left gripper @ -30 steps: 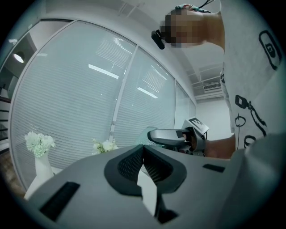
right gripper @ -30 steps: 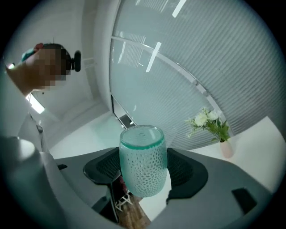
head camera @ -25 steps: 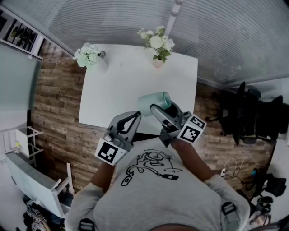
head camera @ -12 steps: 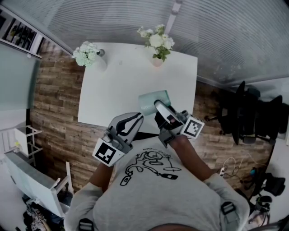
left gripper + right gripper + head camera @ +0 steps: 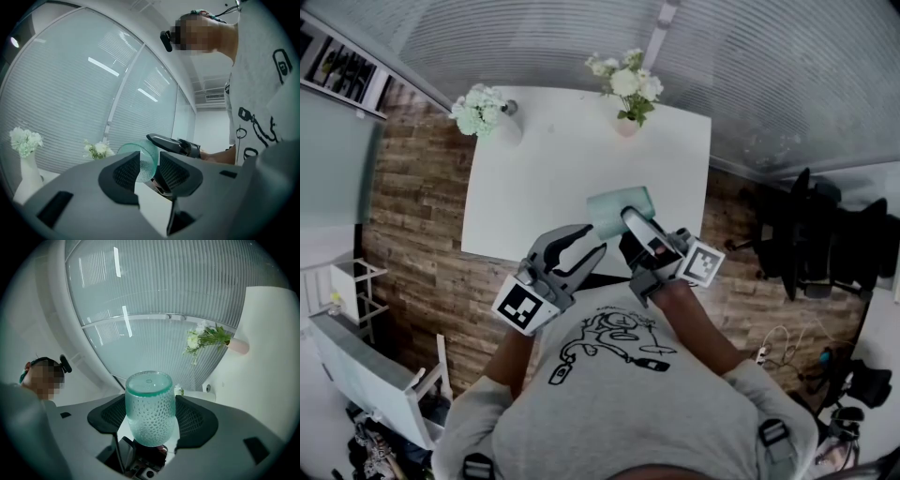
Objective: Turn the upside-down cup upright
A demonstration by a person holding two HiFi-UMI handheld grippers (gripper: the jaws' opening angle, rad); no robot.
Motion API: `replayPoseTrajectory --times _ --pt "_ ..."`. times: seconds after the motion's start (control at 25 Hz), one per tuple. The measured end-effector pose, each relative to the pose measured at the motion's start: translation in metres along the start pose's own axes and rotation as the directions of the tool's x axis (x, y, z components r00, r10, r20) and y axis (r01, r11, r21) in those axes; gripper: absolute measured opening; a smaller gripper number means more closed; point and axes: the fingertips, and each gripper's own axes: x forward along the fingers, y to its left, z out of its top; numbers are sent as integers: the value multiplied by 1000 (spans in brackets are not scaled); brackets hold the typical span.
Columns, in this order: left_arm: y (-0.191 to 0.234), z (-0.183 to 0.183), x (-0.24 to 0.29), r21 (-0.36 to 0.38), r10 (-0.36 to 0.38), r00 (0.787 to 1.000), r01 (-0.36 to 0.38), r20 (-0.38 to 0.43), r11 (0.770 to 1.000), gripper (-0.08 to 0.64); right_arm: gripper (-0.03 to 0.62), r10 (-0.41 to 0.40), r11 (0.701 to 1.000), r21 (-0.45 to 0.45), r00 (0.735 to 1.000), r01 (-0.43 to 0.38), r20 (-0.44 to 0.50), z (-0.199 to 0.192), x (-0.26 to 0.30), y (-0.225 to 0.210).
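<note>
While in right claw (image 5: 151, 422), one cup (image 5: 150, 397).

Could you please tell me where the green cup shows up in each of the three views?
Head view: the cup is at the centre, by the near edge of the table.
Left gripper view: the cup is just below centre.
Right gripper view: the cup is low at centre, gripped by the right claw.
Shared landmark: the flowers, farther off than the cup.
</note>
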Motion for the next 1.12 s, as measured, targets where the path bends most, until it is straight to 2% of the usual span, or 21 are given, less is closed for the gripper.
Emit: replayPoseTrajectory --times 0.16,0.36,0.76,0.96,1.12 --pt "-4 -1 8 0 -30 999 30 -10 1000 133 331 26 1000 15 1000 -26 4 -1 1 2" --pt "-11 -1 18 0 -77 997 77 -11 997 129 331 30 995 90 999 -32 20 -1 -1 0" --pt "-12 3 24 3 -85 996 85 -11 996 60 331 49 992 113 998 -52 29 -1 -2 1" --pt "-15 2 25 -49 -114 993 114 -2 992 42 331 56 990 128 998 -61 39 0 -3 1" --pt "-17 7 25 -98 -145 989 148 38 984 23 331 75 989 125 996 -80 45 0 -2 5"
